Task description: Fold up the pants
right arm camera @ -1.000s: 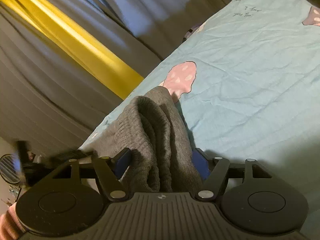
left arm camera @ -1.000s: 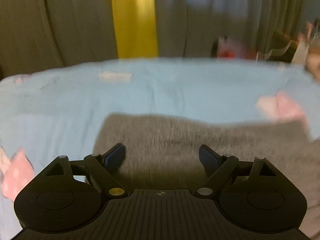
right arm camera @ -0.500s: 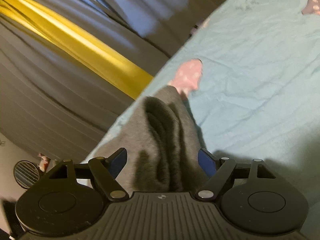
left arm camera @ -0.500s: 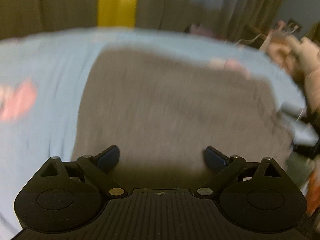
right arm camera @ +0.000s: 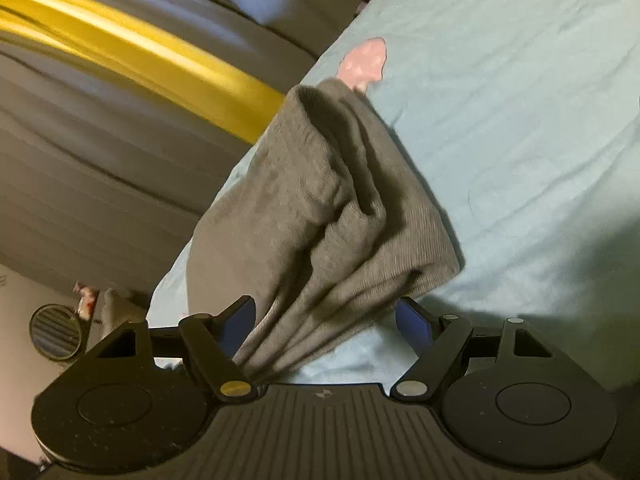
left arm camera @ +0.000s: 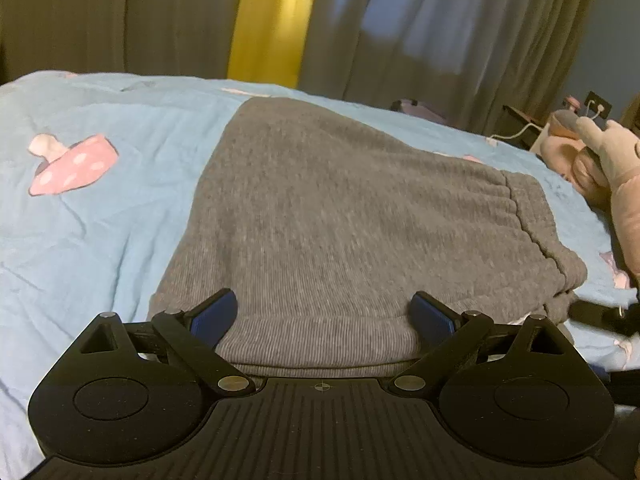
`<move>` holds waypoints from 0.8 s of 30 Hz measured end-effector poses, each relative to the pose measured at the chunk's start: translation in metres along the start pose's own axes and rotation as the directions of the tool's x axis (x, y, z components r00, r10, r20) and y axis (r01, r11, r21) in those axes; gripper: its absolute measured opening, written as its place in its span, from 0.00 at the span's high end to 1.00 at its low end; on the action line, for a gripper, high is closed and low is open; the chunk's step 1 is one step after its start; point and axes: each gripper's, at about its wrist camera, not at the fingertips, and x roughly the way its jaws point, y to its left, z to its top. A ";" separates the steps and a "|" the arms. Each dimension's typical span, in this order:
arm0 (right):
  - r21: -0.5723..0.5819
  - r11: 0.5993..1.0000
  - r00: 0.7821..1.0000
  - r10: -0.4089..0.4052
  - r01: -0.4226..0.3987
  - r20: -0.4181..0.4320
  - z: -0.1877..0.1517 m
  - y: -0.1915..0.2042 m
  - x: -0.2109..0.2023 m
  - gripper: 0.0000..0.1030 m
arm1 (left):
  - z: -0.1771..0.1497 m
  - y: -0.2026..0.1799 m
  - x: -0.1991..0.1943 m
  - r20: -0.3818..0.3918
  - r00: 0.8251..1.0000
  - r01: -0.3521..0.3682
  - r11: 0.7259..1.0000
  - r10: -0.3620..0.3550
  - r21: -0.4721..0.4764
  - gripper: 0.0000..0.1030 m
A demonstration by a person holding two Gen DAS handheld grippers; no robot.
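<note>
the left gripper (left arm camera: 323, 312) tilts downward with its jaws spread wide, both blue pads (left arm camera: 214, 314) clear of any grip. the right gripper (right arm camera: 326, 320) also angles down, rolled to one side, its jaws apart and its pads (right arm camera: 414, 322) pressing on nothing.

I saw my right hand-held gripper (right arm camera: 324, 320) spread wide around bunched grey pants (right arm camera: 320, 208) on the light blue bed sheet (right arm camera: 520, 120), cloth brushing the left blue pad, the right pad clear.
</note>
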 end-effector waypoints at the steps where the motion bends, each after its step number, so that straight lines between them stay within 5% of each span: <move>1: 0.013 1.000 0.999 0.005 -0.005 0.032 0.004 0.001 0.001 0.23 | 0.000 0.001 -0.002 0.001 1.000 0.002 1.000 -0.002 -0.003 0.04; 5: 0.106 0.994 0.999 -0.044 0.042 0.025 0.006 -0.005 0.013 0.26 | -0.001 0.004 -0.001 0.003 1.000 0.017 0.999 -0.016 -0.028 0.04; 7: 0.101 0.985 0.984 -0.152 0.142 0.097 0.008 -0.011 0.003 0.45 | -0.001 0.005 -0.003 0.002 1.000 0.021 0.999 -0.021 -0.037 0.04; 10: 0.182 0.978 0.991 -0.119 0.106 0.061 0.016 -0.025 -0.002 0.48 | 0.000 0.009 -0.007 0.007 0.999 0.036 0.997 -0.035 -0.062 0.04; 12: 0.150 0.982 0.992 -0.120 0.113 0.037 0.023 -0.019 -0.009 0.38 | 0.002 0.015 -0.010 0.009 0.999 0.050 0.994 -0.050 -0.098 0.04; 15: 0.019 0.991 0.985 -0.132 0.131 0.110 0.036 -0.005 -0.027 0.04 | 0.007 0.029 -0.017 0.032 0.998 0.066 0.984 -0.061 -0.168 0.04; 17: -0.078 0.989 0.986 -0.114 0.124 0.118 0.051 0.003 -0.027 0.04 | 0.014 0.041 -0.020 0.051 0.998 0.041 0.981 -0.031 -0.192 0.04; 19: -0.138 0.985 0.995 -0.098 0.101 0.027 0.069 0.005 -0.011 0.04 | 0.024 0.056 -0.014 0.030 0.999 0.048 0.975 -0.042 -0.215 0.04; 24: -0.142 0.988 0.989 -0.084 0.067 -0.124 0.100 -0.013 0.039 0.04 | 0.045 0.093 0.028 -0.174 0.976 0.086 0.969 -0.128 -0.231 0.04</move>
